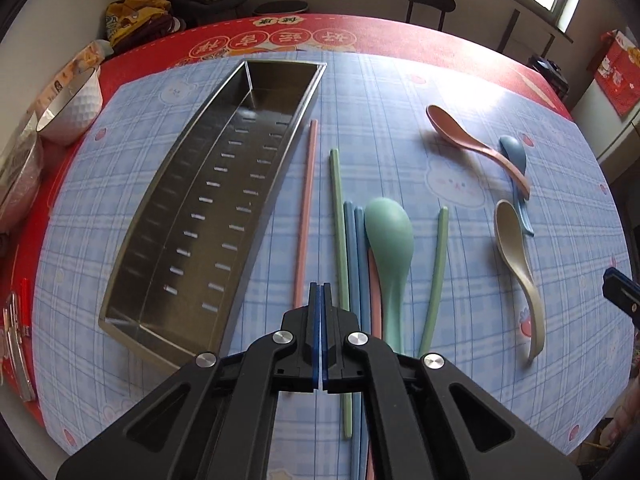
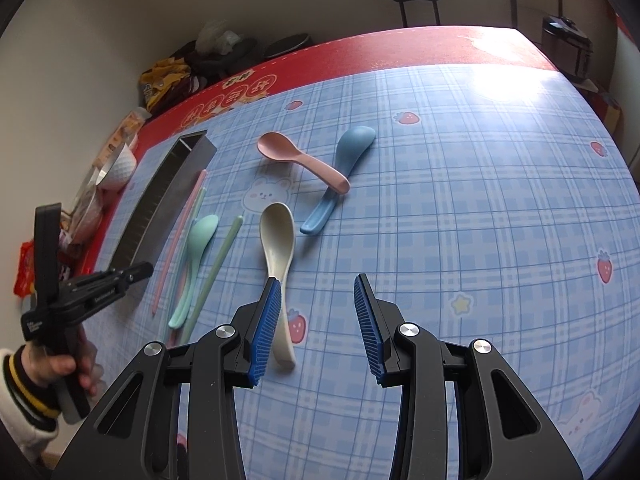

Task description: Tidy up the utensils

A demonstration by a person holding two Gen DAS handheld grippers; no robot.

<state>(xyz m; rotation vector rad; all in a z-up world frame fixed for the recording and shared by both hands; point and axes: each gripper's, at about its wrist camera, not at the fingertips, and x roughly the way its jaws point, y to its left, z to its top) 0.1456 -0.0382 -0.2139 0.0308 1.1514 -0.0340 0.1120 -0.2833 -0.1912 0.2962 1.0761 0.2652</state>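
Claws are seen over the table: the left claw (image 1: 321, 292) is pressed fully together with nothing held, chopsticks (image 1: 347, 248) and green spoon (image 1: 390, 240) just beyond it, tray (image 1: 276, 196) leftward. The right claw (image 2: 318, 284) is parted, empty, beige spoon (image 2: 276, 240) beside its left finger.

On the table mat (image 1: 400, 80) the metal tray (image 1: 208, 208) lies at the left. Right of it lie the chopsticks (image 1: 306, 208), with one spoon (image 1: 390, 252) on them (partly covering two). Three more spoons (image 2: 304, 156) lie farther right, two of them crossed.
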